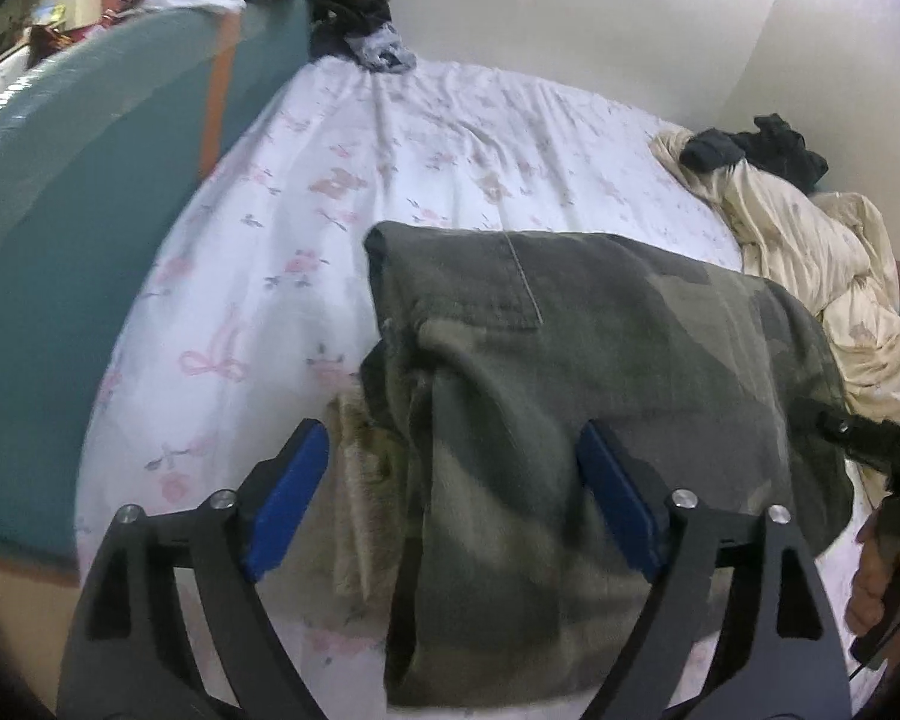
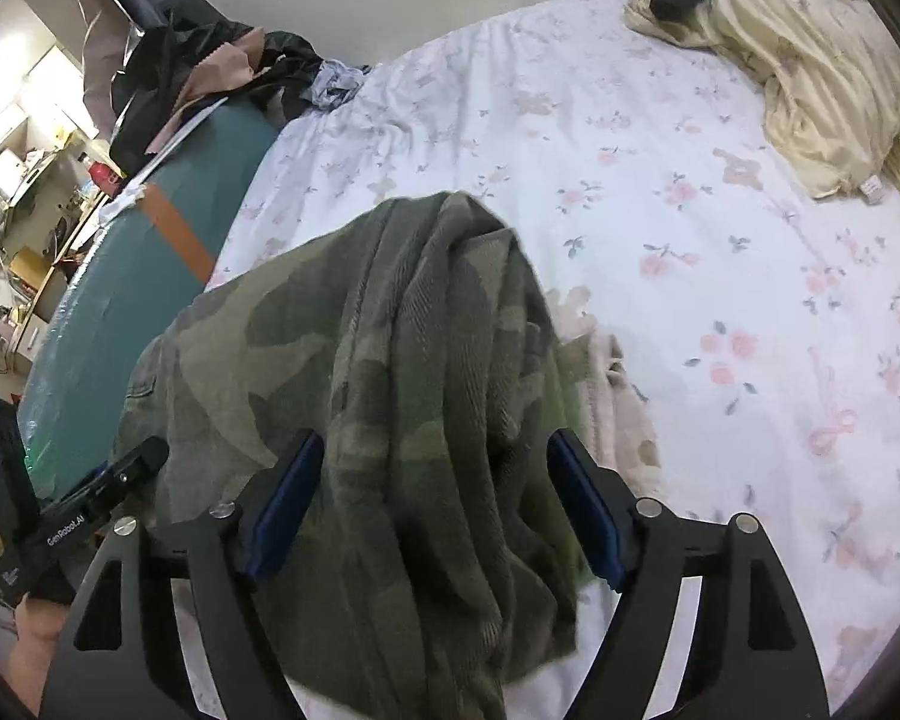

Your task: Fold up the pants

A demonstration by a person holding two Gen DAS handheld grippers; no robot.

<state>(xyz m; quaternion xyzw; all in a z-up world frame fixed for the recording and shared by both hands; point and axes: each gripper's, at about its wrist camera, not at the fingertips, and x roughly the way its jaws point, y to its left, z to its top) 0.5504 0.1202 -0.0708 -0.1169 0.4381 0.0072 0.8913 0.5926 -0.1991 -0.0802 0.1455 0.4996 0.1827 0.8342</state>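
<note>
The pants [image 1: 570, 360], camouflage and folded over, lie on the bed [image 1: 270, 228] right under both tongs. The left tongs [image 1: 453, 498] stand spread, cloth between the pads [image 1: 288, 498] but not pinched. The right tongs [image 2: 435, 504] are spread likewise over a bunched edge. A cream blanket [image 2: 810, 78] lies far beyond, to their right.

Left wrist view close above the pants [image 1: 570, 360], tilted down across the bed [image 1: 450, 138] toward the far wall, right wrist view equally close, facing the same way from the other side, both sharing pants, flowered sheet, cream blanket [image 2: 810, 90] at the bed's far right corner
</note>
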